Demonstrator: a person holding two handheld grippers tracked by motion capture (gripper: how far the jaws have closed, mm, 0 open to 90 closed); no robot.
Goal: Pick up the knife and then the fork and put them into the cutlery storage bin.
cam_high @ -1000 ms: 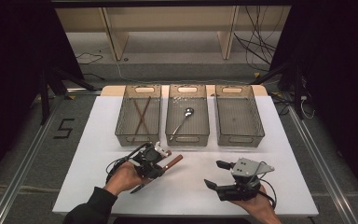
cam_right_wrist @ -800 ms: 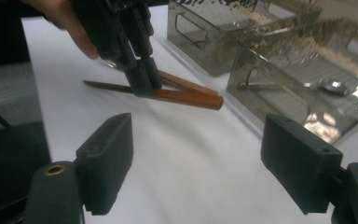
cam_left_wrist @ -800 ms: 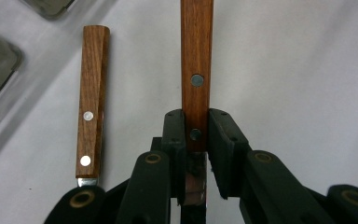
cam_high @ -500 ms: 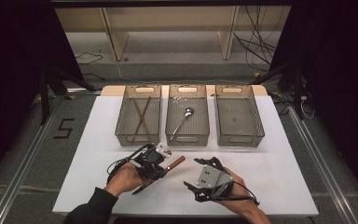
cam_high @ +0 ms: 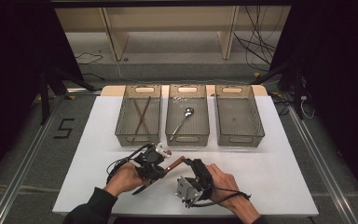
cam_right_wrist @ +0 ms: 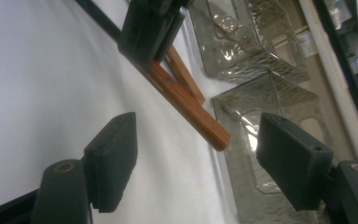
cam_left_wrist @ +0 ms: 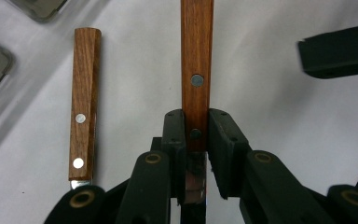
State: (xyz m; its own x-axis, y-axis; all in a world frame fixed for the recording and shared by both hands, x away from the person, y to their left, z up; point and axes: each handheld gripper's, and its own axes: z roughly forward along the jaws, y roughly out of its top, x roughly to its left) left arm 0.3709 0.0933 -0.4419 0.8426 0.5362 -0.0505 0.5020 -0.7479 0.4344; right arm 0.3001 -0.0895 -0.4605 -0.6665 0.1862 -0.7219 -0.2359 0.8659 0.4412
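My left gripper (cam_high: pixel 161 169) (cam_left_wrist: pixel 196 126) is shut on a wooden-handled knife (cam_left_wrist: pixel 196 70), pinching it where the handle meets the blade. The handle (cam_high: pixel 173 164) points right, toward my right gripper (cam_high: pixel 189 164) (cam_right_wrist: pixel 200 158). The right gripper's jaws have just been closing a little and still stand apart. The handle's free end (cam_right_wrist: pixel 214 133) lies just ahead in the gap between the fingers (cam_right_wrist: pixel 114 158), and neither pad touches it. A second wooden-handled utensil (cam_left_wrist: pixel 85 102) lies flat on the white table beside the held knife.
Three clear trays stand in a row at the back of the table. The left tray (cam_high: pixel 121 133) holds two brown sticks, the middle tray (cam_high: pixel 205 133) a metal spoon (cam_high: pixel 182 119), and the right tray (cam_high: pixel 239 137) looks empty. The white table (cam_high: pixel 284 177) has bare room at the right.
My right gripper has moved left along the table's front to the end of the knife handle. My left gripper has kept still with the knife in it.
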